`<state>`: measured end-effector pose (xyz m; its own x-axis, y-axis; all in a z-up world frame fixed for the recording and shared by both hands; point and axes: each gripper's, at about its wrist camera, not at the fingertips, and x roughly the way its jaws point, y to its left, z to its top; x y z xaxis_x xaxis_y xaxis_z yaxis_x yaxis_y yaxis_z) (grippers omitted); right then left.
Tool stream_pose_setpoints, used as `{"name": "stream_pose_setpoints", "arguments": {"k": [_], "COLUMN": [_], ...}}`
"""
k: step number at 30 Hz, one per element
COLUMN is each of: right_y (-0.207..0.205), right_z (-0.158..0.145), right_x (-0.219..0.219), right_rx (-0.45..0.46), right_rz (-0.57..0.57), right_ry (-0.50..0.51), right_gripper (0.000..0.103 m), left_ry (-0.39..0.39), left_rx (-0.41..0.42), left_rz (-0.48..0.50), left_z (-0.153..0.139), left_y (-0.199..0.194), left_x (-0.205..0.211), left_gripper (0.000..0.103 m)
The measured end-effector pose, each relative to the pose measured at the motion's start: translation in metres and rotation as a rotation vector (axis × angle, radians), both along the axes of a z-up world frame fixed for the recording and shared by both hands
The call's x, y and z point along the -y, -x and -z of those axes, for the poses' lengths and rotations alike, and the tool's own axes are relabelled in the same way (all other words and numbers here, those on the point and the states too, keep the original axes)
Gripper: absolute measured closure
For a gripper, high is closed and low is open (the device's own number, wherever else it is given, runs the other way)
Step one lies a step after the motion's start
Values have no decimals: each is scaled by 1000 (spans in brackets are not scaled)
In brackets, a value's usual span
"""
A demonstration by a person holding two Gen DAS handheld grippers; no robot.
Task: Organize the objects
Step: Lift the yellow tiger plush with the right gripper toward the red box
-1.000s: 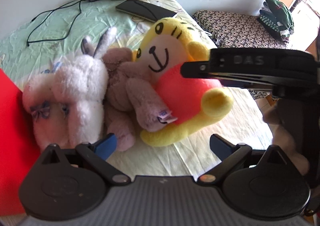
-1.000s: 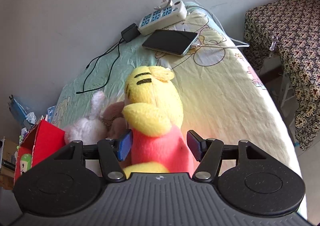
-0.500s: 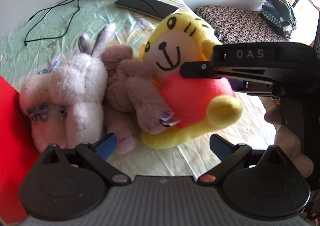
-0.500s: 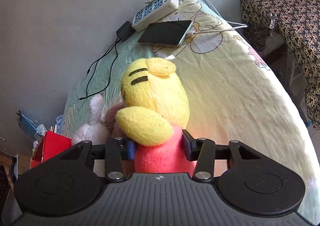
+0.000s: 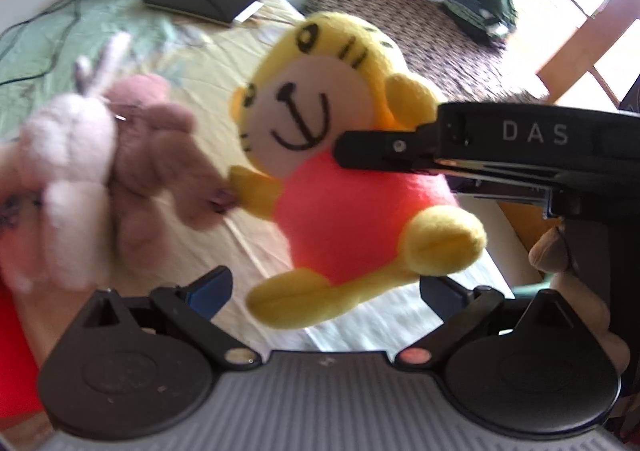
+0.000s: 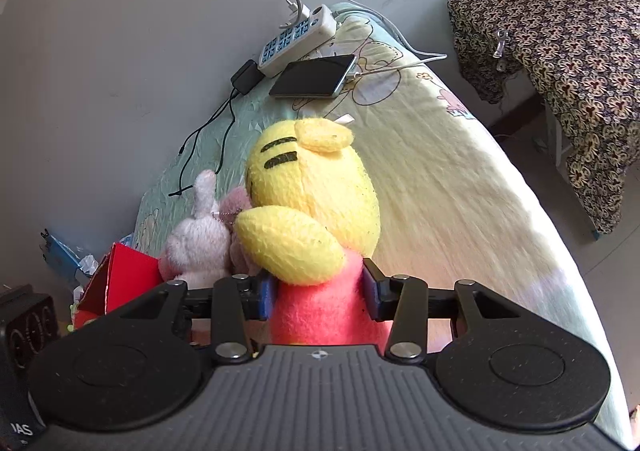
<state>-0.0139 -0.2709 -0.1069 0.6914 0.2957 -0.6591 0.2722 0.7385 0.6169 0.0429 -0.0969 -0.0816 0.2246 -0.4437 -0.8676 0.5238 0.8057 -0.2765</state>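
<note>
We grip the tiger (image 6: 316, 211) with our right gripper (image 6: 318, 297), its two pads pressed into the pink body from either side. In the left wrist view the tiger (image 5: 348, 167) hangs above the bed (image 5: 224, 63), face toward that camera, with the right gripper (image 5: 384, 147) reaching in from the right at its neck. A hand (image 5: 560, 251) shows below that tool.

Our left gripper (image 5: 322, 291) is spread wide with nothing between its blue-tipped fingers (image 5: 210, 287); the tiger's leg hangs just above the gap.

The white bunny (image 5: 68, 155) and the brown plush (image 5: 160, 147) lie touching each other on the bed, left of the tiger; both are blurred in this view. From the right wrist we see the bunny (image 6: 196, 247) beside a red box (image 6: 120, 279) at the bed's near edge.

At the far end of the bed, by the wall, a power strip (image 6: 298, 39) lies with a phone (image 6: 314, 77) just beside it and a black adapter (image 6: 246, 77) next to the strip. A patterned cloth (image 6: 568, 27) covers a table to the right, apart from the bed.
</note>
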Motion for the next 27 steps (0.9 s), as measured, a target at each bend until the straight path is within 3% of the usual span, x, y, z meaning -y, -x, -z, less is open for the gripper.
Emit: {"name": "stream_pose_setpoints", "arguments": {"k": [6, 13, 21, 27], "right_y": [26, 34, 15, -10], "right_z": [-8, -38, -79, -98], "right_x": [-2, -17, -73, -136], "right_rx": [26, 113, 220, 261], "right_rz": [16, -12, -120, -197], "right_ry": [-28, -37, -39, -51], "right_gripper": [59, 59, 59, 59], "left_ry": [54, 71, 88, 80], "left_rx": [21, 173, 323, 376], "left_rz": [71, 71, -21, -106], "left_z": [-9, -43, -84, -101], "left_y": [23, 47, 63, 65], "left_x": [6, -10, -76, -141], "left_gripper": [9, 11, 13, 13]}}
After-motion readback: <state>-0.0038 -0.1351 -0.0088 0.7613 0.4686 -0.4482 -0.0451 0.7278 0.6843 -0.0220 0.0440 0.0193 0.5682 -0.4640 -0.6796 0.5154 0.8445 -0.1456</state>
